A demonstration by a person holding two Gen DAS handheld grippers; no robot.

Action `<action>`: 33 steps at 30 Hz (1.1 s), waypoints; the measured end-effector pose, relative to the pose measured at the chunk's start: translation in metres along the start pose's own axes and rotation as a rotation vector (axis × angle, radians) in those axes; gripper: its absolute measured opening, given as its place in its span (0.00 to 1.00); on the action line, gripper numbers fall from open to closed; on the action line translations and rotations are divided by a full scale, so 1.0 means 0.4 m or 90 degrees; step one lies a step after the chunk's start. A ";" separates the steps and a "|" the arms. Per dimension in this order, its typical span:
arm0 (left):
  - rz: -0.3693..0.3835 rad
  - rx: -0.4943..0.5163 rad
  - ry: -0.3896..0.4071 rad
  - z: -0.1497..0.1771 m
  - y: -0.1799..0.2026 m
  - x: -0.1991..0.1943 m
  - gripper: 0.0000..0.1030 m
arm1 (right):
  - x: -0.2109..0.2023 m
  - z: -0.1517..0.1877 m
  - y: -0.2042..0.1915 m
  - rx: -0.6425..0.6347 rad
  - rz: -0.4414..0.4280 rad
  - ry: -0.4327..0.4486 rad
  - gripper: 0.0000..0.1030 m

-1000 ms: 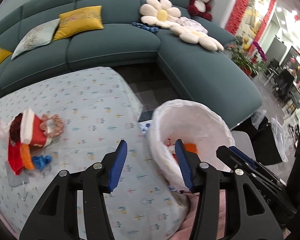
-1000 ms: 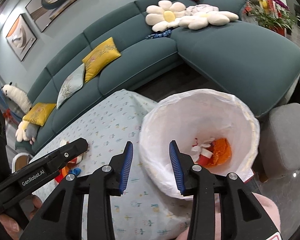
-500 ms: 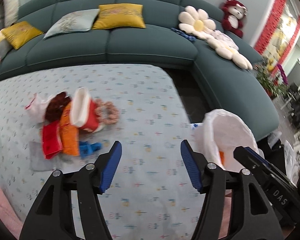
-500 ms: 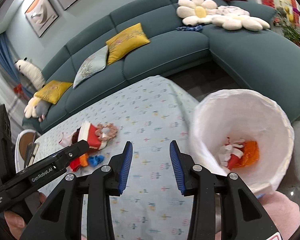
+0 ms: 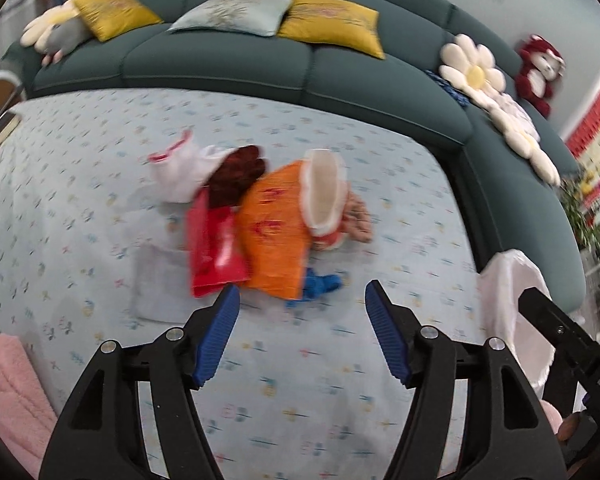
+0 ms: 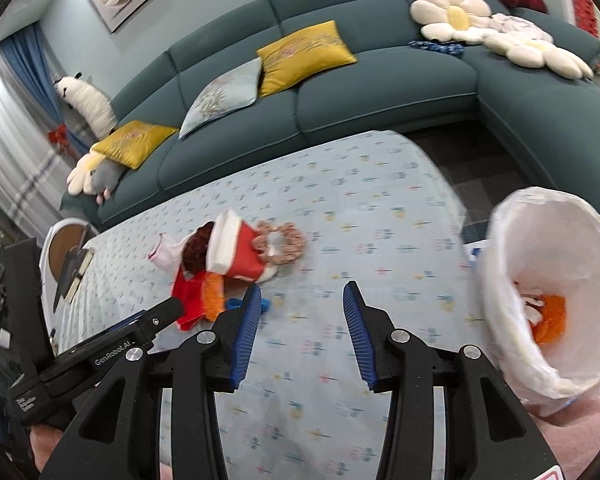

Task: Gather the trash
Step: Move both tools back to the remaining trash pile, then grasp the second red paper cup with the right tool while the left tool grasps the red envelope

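A pile of trash lies on the patterned tablecloth (image 5: 340,380): an orange wrapper (image 5: 274,240), a red wrapper (image 5: 214,252), a red-and-white paper cup (image 5: 324,192), a blue scrap (image 5: 320,284) and a pinkish ring (image 5: 358,216). My left gripper (image 5: 302,290) hangs just in front of the pile, its jaws opening with nothing between them. My right gripper (image 6: 303,288) is to the right of the pile (image 6: 236,256), its jaws also opening and empty. The white-lined bin (image 6: 540,240) stands at the table's right end with orange trash (image 6: 552,316) inside.
A teal corner sofa (image 5: 228,60) with yellow cushions (image 5: 332,20) and flower pillows (image 6: 452,12) runs behind the table. A round side table (image 6: 64,248) with a book stands at the far left. Pink sleeves (image 5: 12,392) show at the frame edges.
Both grippers have swung left, away from the bin and toward the trash pile. The left jaws have widened noticeably, the right ones slightly.
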State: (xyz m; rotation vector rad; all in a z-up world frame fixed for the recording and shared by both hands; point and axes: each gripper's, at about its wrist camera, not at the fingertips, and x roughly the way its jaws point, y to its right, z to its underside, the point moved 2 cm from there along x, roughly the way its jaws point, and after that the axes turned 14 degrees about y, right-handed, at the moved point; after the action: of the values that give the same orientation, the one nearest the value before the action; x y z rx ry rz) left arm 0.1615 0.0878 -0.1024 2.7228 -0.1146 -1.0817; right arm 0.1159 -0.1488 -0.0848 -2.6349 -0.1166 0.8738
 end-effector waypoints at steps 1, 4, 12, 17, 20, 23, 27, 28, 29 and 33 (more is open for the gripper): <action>-0.005 -0.004 -0.001 -0.002 -0.015 0.004 0.60 | 0.015 0.002 -0.018 -0.004 -0.005 -0.005 0.41; -0.022 -0.016 -0.005 -0.008 -0.063 0.020 0.60 | 0.059 0.008 -0.063 -0.016 -0.015 -0.019 0.41; -0.041 -0.028 -0.035 -0.010 -0.145 0.086 0.60 | 0.197 0.024 -0.146 -0.028 -0.019 -0.064 0.41; -0.039 -0.021 -0.053 -0.002 -0.152 0.128 0.60 | 0.280 0.020 -0.173 -0.003 -0.015 -0.085 0.41; -0.040 -0.017 -0.056 -0.003 -0.158 0.147 0.60 | 0.318 0.017 -0.189 -0.011 -0.009 -0.090 0.41; -0.041 -0.025 -0.059 -0.006 -0.169 0.165 0.58 | 0.351 0.018 -0.202 -0.018 -0.005 -0.100 0.41; -0.040 -0.032 -0.069 -0.006 -0.178 0.189 0.53 | 0.396 0.034 -0.199 -0.019 0.009 -0.117 0.38; -0.040 -0.033 -0.073 -0.004 -0.181 0.195 0.52 | 0.402 0.038 -0.197 -0.018 0.012 -0.121 0.36; -0.039 -0.034 -0.076 -0.003 -0.183 0.200 0.48 | 0.405 0.042 -0.194 -0.018 0.014 -0.124 0.32; -0.033 -0.038 -0.085 0.005 -0.192 0.211 0.25 | 0.408 0.060 -0.176 -0.014 0.016 -0.137 0.21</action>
State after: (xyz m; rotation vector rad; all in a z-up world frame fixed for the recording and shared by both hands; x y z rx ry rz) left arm 0.2210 0.1499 -0.1774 2.6124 -0.0325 -1.2606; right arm 0.2356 -0.0449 -0.1689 -2.5598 -0.1498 1.1701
